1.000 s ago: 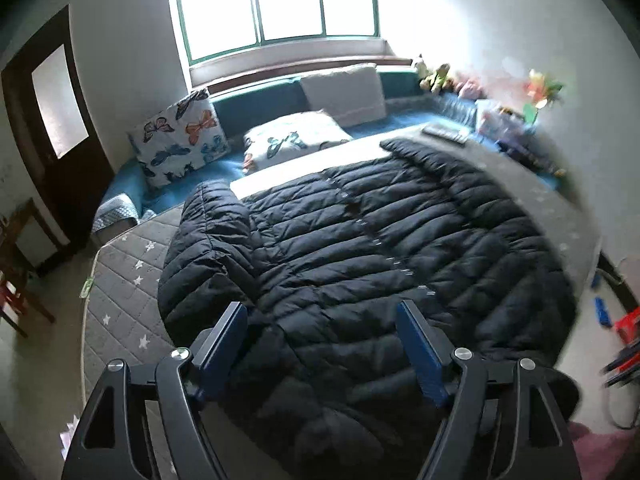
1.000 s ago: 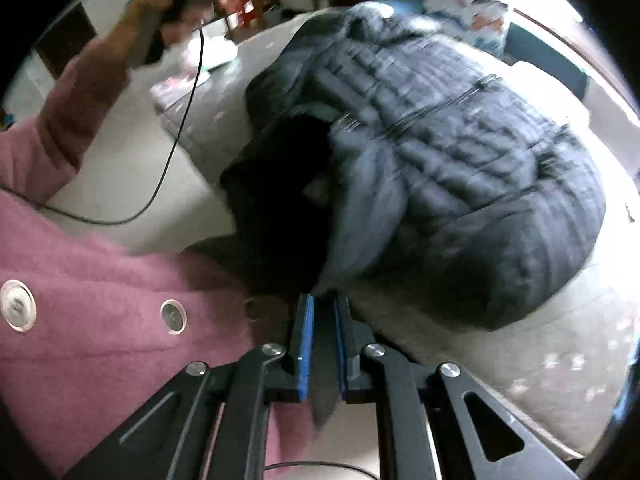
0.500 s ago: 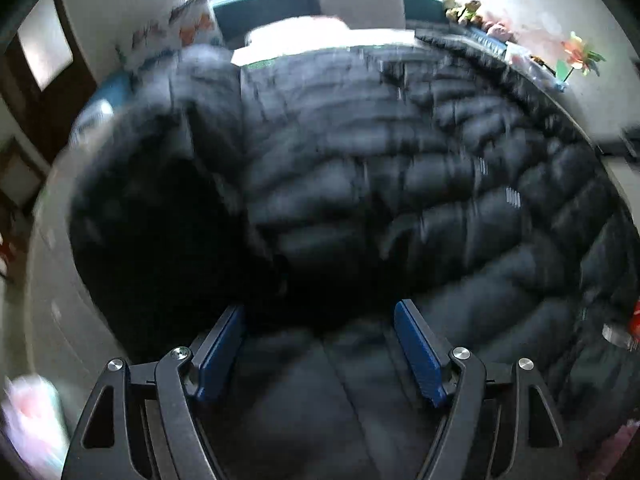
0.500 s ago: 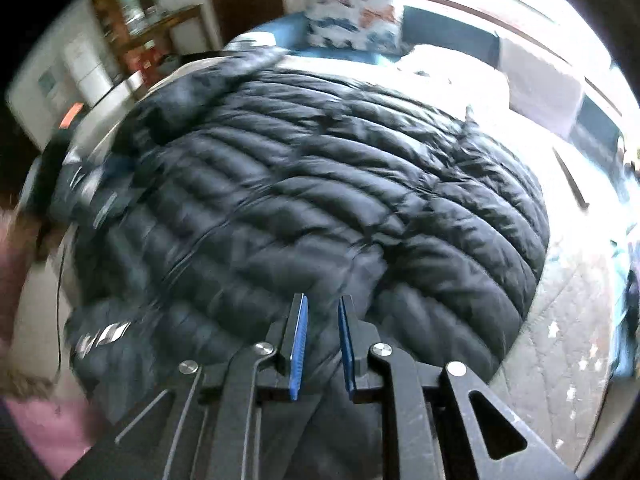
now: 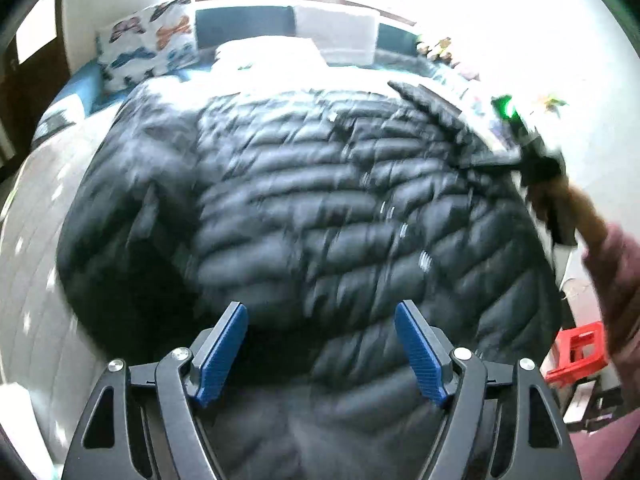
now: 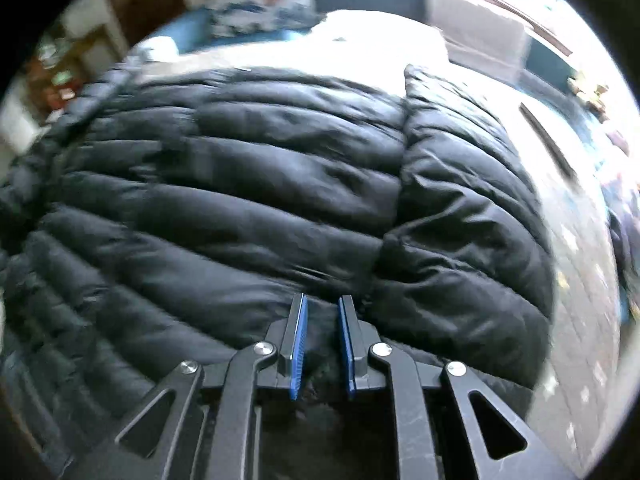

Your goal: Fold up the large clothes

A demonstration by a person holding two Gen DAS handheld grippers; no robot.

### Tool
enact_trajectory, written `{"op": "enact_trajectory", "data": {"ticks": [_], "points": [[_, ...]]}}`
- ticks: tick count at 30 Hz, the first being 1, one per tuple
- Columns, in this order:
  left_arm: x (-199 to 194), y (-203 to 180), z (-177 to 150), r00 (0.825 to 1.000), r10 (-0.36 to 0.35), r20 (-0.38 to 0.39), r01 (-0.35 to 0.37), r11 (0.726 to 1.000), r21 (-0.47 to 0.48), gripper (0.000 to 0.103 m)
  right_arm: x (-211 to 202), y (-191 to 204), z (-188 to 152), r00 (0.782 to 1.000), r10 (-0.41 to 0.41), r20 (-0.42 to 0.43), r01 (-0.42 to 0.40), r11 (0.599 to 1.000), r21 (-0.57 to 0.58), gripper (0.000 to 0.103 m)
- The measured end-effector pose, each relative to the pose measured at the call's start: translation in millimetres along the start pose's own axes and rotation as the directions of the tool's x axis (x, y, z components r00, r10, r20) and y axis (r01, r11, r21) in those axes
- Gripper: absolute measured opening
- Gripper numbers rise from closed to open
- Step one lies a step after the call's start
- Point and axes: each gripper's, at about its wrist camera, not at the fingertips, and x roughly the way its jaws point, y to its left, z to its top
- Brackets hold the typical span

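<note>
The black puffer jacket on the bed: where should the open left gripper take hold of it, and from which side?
On the near edge of the black puffer jacket, coming from above and in front: a thin edge suits the open left gripper better than the puffy quilted middle. The right gripper already pinches that edge.

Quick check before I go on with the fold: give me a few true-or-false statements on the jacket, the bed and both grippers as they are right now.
1. The black puffer jacket lies spread on the quilted bed cover. True.
2. The left gripper has its fingers clamped on the jacket. False: they stand wide apart above it, holding nothing.
3. The right gripper has its fingers close together with dark jacket fabric between them. True.
4. The jacket is red. False: it is black.
5. A butterfly-print pillow sits at the far end of the bed. True.
</note>
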Motion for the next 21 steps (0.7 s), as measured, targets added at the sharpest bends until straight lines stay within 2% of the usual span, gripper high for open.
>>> {"op": "enact_trajectory", "data": {"ticks": [4, 6, 9, 10, 11, 12, 13, 14, 15, 16, 17, 18, 19, 20, 21], "points": [[43, 19, 61, 0.998, -0.011, -0.060, 0.007, 0.998, -0.059, 0.081, 4, -15, -17, 0.984, -0.172, -0.041, 0.171, 0.985, -0.026, 0.017], [62, 42, 85, 0.995, 0.010, -0.096, -0.023, 0.992, -0.126, 0.081, 4, -24, -26, 0.976, -0.209, -0.058, 0.208, 0.978, -0.025, 0.018], [81, 72, 106, 0.987, 0.101, -0.123, -0.125, 0.970, -0.207, 0.080, 15, -35, -38, 0.966, -0.233, -0.114, 0.231, 0.972, -0.035, 0.017], [82, 84, 109, 0.977, 0.176, -0.123, -0.201, 0.952, -0.231, 0.071, 16, -40, -40, 0.969, -0.217, -0.115, 0.216, 0.976, -0.022, 0.017], [81, 93, 108, 0.968, 0.219, -0.119, -0.243, 0.938, -0.246, 0.065, 16, -44, -41, 0.974, -0.201, -0.107, 0.201, 0.980, -0.010, 0.017], [78, 103, 105, 0.952, 0.282, -0.115, -0.303, 0.919, -0.253, 0.065, 16, -48, -43, 0.976, -0.186, -0.115, 0.187, 0.982, 0.003, 0.017], [73, 113, 101, 0.925, 0.365, -0.105, -0.380, 0.890, -0.251, 0.065, 16, -51, -43, 0.978, -0.171, -0.116, 0.173, 0.985, 0.011, 0.017], [68, 125, 94, 0.902, 0.419, -0.104, -0.431, 0.864, -0.261, 0.064, 16, -55, -44, 0.982, -0.148, -0.119, 0.152, 0.988, 0.024, 0.017], [66, 135, 88, 0.892, 0.437, -0.112, -0.451, 0.848, -0.280, 0.064, 14, -59, -43, 0.985, -0.126, -0.120, 0.131, 0.991, 0.037, 0.018], [61, 152, 76, 0.881, 0.452, -0.139, -0.472, 0.816, -0.335, 0.064, 13, -64, -41, 0.990, -0.081, -0.117, 0.089, 0.994, 0.059, 0.018], [59, 161, 68, 0.884, 0.444, -0.150, -0.466, 0.803, -0.371, 0.064, 13, -69, -38, 0.993, -0.037, -0.115, 0.048, 0.995, 0.091, 0.018], [56, 174, 59, 0.897, 0.412, -0.158, -0.438, 0.790, -0.428, 0.064, 12, -74, -36, 0.994, -0.005, -0.111, 0.018, 0.993, 0.115, 0.018], [50, 183, 51, 0.919, 0.365, -0.147, -0.389, 0.788, -0.478, 0.064, 10, -80, -34, 0.994, 0.045, -0.097, -0.031, 0.989, 0.142, 0.018], [47, 183, 51, 0.926, 0.351, -0.138, -0.373, 0.792, -0.483, 0.064, 8, -85, -30, 0.992, 0.098, -0.076, -0.084, 0.982, 0.171, 0.020], [42, 180, 53, 0.929, 0.346, -0.130, -0.365, 0.800, -0.476, 0.064, 6, -89, -26, 0.988, 0.143, -0.057, -0.130, 0.973, 0.193, 0.030]]}}
